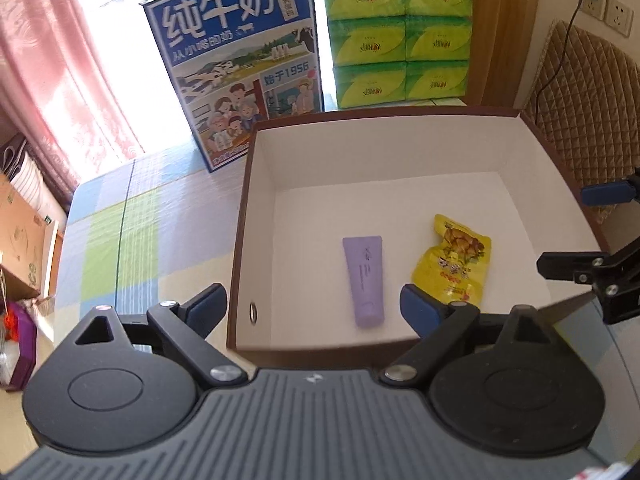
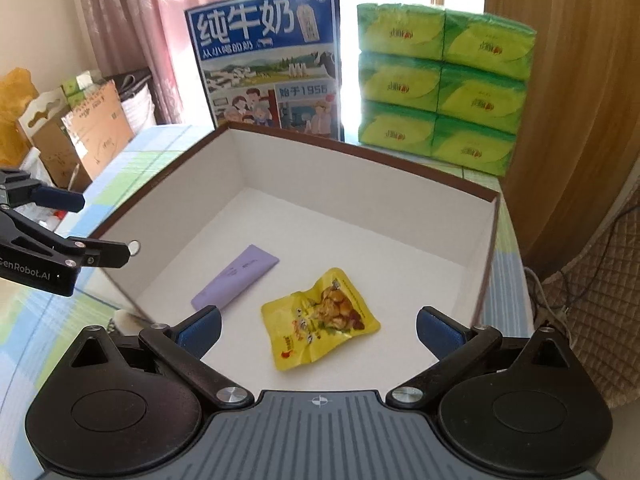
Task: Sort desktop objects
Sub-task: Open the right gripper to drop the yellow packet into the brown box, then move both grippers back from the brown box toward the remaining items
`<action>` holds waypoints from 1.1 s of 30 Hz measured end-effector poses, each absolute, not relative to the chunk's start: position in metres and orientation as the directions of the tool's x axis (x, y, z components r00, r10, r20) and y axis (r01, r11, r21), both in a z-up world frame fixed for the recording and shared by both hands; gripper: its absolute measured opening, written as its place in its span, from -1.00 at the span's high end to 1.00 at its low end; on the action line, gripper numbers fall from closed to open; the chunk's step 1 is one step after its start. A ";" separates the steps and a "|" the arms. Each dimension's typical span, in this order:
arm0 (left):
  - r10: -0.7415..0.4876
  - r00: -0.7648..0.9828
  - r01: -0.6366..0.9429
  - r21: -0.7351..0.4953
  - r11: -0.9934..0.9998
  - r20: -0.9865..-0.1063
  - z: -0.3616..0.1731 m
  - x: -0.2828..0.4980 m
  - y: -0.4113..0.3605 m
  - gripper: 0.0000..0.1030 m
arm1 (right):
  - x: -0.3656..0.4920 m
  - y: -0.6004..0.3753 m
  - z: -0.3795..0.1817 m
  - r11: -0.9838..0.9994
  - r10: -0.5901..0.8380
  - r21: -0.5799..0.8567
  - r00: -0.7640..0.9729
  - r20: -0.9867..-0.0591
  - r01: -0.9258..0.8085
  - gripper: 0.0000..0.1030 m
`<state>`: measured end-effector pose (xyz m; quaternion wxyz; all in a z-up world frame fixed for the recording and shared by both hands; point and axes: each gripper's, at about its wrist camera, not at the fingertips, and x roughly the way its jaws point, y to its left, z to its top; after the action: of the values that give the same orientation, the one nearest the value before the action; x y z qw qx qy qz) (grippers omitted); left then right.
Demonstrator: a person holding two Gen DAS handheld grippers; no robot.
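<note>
The purple squeeze tube [image 1: 364, 280] lies flat on the white floor of the open cardboard box [image 1: 260, 184], and the yellow snack pouch [image 2: 318, 318] lies flat close beside it, the two apart and not touching. In the right wrist view the tube sits at about 10 o'clock from the pouch. Both look already sorted into the box, which serves as the collecting bin.

The tube is smooth, matte plastic, flat at its crimped end and rounder toward the cap. The pouch is glossy crinkled foil, puckered at its seams, with a food picture printed on it; it would likely slip and crumple under a pinch. The box has plain white paperboard walls inside, a brown outer skin and a small metal-ringed hole in its near wall.

The left gripper [image 1: 316, 306] hovers over the box's near edge, fingers spread wide and holding nothing. The right gripper [image 2: 318, 332] hangs above the pouch, fingers likewise wide apart and empty, probably free for the next item.

Beyond the box, at 12 o'clock, a blue milk carton case [image 1: 240, 60] stands upright, with a stacked pack of green tissue packets [image 1: 400, 36] to its right. The bench [image 1: 120, 240] wears a checked blue, green and white cloth.
</note>
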<state>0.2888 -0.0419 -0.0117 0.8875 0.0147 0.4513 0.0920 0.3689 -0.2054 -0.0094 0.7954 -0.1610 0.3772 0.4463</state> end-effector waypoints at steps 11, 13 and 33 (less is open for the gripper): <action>0.202 0.591 -0.216 0.088 0.972 -0.781 0.008 0.225 -0.061 -0.78 | 0.334 -0.243 0.011 0.535 0.642 0.112 0.316 -0.699 -0.838 -0.96; 0.219 0.598 -0.227 0.099 0.969 -0.771 0.011 0.212 -0.065 -0.78 | 0.328 -0.250 0.014 0.532 0.649 0.114 0.317 -0.691 -0.839 -0.96; 0.215 0.612 -0.293 0.035 0.956 -0.761 0.004 0.115 -0.086 -0.83 | 0.268 -0.286 0.005 0.525 0.667 0.155 0.291 -0.686 -0.837 -0.96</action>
<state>0.1154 -0.0864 0.0045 0.8965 -0.0466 0.4172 0.1415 0.2679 -0.2859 0.0051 0.7948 -0.1178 0.3616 0.4729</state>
